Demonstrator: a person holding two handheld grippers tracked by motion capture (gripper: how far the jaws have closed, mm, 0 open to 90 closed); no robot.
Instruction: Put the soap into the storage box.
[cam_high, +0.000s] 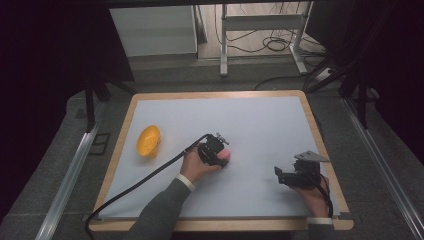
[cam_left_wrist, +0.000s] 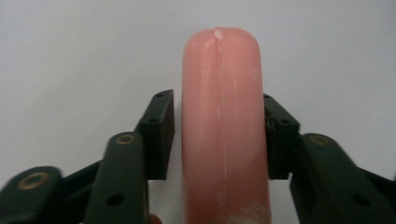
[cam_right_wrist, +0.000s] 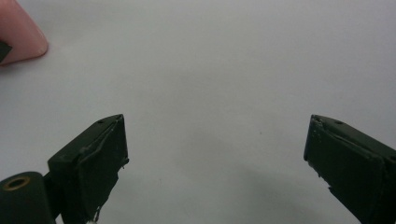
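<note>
On the white-covered desk (cam_high: 260, 120), near its middle, the pink sausage (cam_left_wrist: 223, 130) lies flat with the left claw (cam_left_wrist: 219, 135) closed on its sides partway along its length; a yellow bowl (cam_high: 148, 141) sits well apart to the left. The sausage looks light, smooth and somewhat soft, likely slippery, so a gentle squeeze across the middle seems safest. The right claw (cam_right_wrist: 215, 144) stands wide, holding nothing, nearer the desk's right edge.
</note>
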